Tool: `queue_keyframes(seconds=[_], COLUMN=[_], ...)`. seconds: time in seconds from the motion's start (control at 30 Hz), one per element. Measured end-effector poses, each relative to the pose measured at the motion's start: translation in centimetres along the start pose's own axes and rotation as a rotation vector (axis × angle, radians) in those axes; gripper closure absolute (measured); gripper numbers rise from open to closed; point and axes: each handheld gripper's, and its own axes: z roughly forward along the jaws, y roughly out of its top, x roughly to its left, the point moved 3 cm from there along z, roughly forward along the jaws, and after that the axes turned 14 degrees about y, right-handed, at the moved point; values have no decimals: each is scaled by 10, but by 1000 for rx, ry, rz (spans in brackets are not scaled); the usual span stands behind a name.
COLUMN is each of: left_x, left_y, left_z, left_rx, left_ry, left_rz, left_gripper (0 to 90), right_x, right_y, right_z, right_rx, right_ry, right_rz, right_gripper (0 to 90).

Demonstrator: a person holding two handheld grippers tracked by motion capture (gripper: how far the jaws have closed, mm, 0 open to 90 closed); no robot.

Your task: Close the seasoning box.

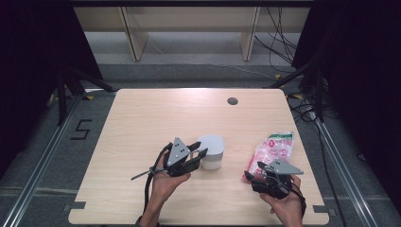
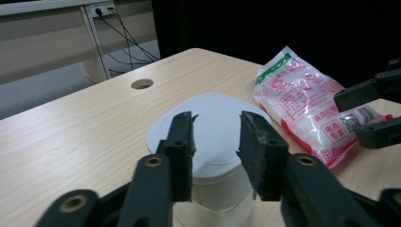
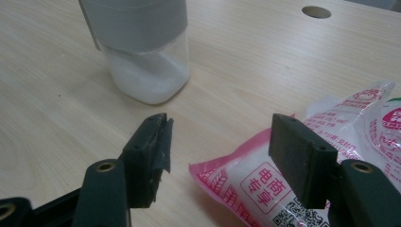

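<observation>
Two grippers — jar's [image 3: 142,52] white powder

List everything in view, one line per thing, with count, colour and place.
table: one, light wood, centre of the high view.
cable hole: one, grey, far side of the tabletop.
container: one, clear body holding white powder, grey-white lid, upright mid-table.
bag: one, clear with pink-red print and a green band, white contents, lying flat near the right edge.
number 5 mark: one, black, floor left of the table.
left gripper: one, black, jaws apart just over the container lid.
right gripper: one, black, jaws apart over the bag's near end.
hands: two, near edge, one on each gripper.
</observation>
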Motion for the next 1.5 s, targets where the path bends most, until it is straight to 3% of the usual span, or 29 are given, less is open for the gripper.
queue_keyframes(seconds=[0.03,0.17,0.2,0.37,0.73,0.87,1.1,1.17,1.2,1.23,1.27,1.3,1.5], left_x=[0,0,-1,-1,-4,-4,-3,-3,-4,-4,-4,-4,-5], left_y=[0,-1,-2,-4,-7,-9,-12,-14,-15,-16,-17,-18,-25], left_z=[0,-1,-1,-2,-5,-7,-10,-11,-10,-11,-11,-11,-13], left_rx=[3,41,49,59,62,68,73,72,64,73,72,77,79], left_ry=[-4,9,12,1,9,4,3,4,-3,0,-5,-4,-11], left_rz=[-9,-3,-27,-46,-31,-58,-58,-48,-50,-45,-39,-51,-48], left_gripper=[527,416,377,284,255,243,227,226,225,225,225,223,219], right_x=[0,0,0,0,-1,-1,-1,-1,1,-2,2,0,0], right_y=[0,0,0,0,0,0,-1,-1,-1,-1,-1,-1,-1], right_z=[-1,0,0,0,0,0,0,0,0,0,0,0,1], right_rx=[5,-1,-1,-1,-1,5,8,6,8,5,8,6,0], right_ry=[-6,1,0,2,-6,-3,-6,-13,-13,-13,-7,-5,5], right_rz=[-4,0,0,0,-9,-10,-18,-11,15,-17,25,-4,2], right_gripper=[392,391,391,390,387,387,387,386,386,386,385,385,382])
